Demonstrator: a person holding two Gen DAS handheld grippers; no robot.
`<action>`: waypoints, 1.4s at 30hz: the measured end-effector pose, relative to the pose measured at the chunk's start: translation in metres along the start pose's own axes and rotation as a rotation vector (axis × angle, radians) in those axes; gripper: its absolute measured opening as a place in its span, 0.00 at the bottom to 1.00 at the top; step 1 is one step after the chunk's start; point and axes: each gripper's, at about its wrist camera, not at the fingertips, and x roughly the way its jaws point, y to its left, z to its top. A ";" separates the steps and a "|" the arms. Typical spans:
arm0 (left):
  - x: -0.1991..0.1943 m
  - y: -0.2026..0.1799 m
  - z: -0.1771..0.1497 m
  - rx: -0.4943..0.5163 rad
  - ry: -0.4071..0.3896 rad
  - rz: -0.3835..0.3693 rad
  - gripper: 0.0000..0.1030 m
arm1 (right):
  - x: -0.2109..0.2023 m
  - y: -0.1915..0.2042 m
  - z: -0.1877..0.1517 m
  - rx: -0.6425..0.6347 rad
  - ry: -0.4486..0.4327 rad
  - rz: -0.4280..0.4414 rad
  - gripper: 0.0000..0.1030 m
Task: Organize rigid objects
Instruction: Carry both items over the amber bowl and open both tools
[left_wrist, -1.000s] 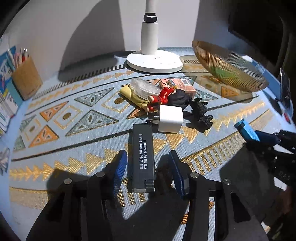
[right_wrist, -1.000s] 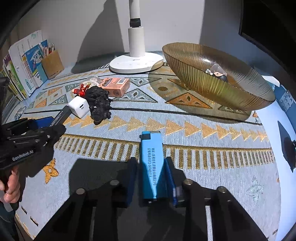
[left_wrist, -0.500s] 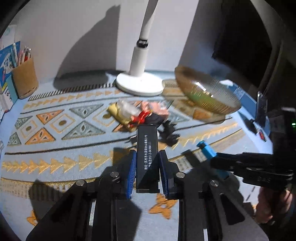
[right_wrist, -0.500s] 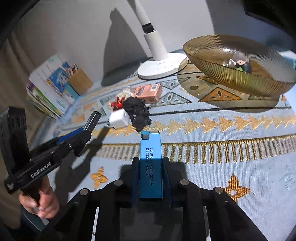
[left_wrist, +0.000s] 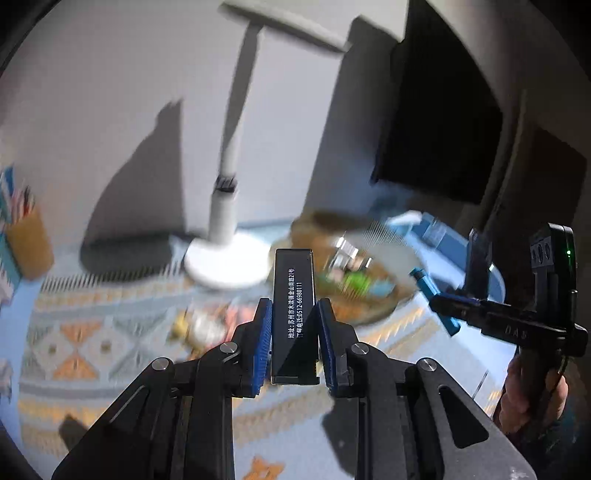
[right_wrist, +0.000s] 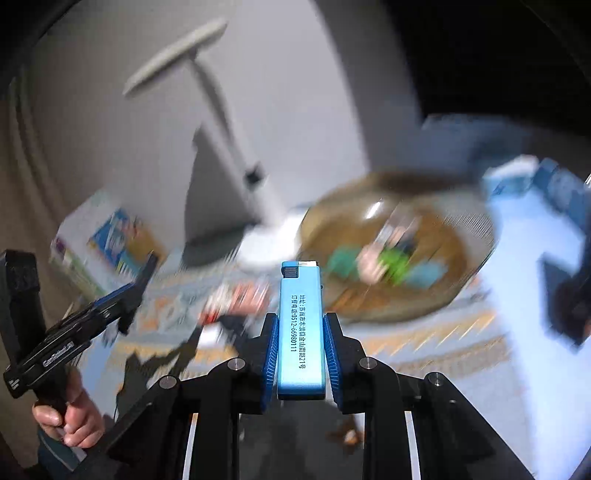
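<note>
So at this point I had a lighter in each hand: the left gripper (left_wrist: 292, 332) had its fingers clamped tight on the black lighter (left_wrist: 293, 314), and the right gripper (right_wrist: 300, 350) was pinched just as snug around the blue lighter (right_wrist: 301, 328). Both lighters stuck out forward from between the blue pads, clear of the patterned tabletop (left_wrist: 92, 343). Everything behind was pretty smeared, but I could make out the gold bowl (right_wrist: 369, 306) dead ahead of both cameras, with a few small colourful bits already inside it (too blurry to name). The white lamp (left_wrist: 225, 266) sat just left of the bowl. My read was that this was the carry step, with both pieces headed for the bowl. The next move needed each lighter held over the rim before letting go, and the two grippers kept apart since they were converging on the same spot.
</note>
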 end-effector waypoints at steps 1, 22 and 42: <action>0.001 -0.005 0.013 0.011 -0.021 -0.012 0.20 | -0.008 -0.005 0.011 -0.003 -0.035 -0.032 0.23; 0.197 -0.071 0.052 -0.031 0.184 -0.092 0.21 | 0.058 -0.114 0.071 0.087 0.014 -0.351 0.23; 0.125 -0.038 0.061 -0.049 0.097 -0.092 0.39 | 0.033 -0.103 0.077 0.098 -0.012 -0.354 0.41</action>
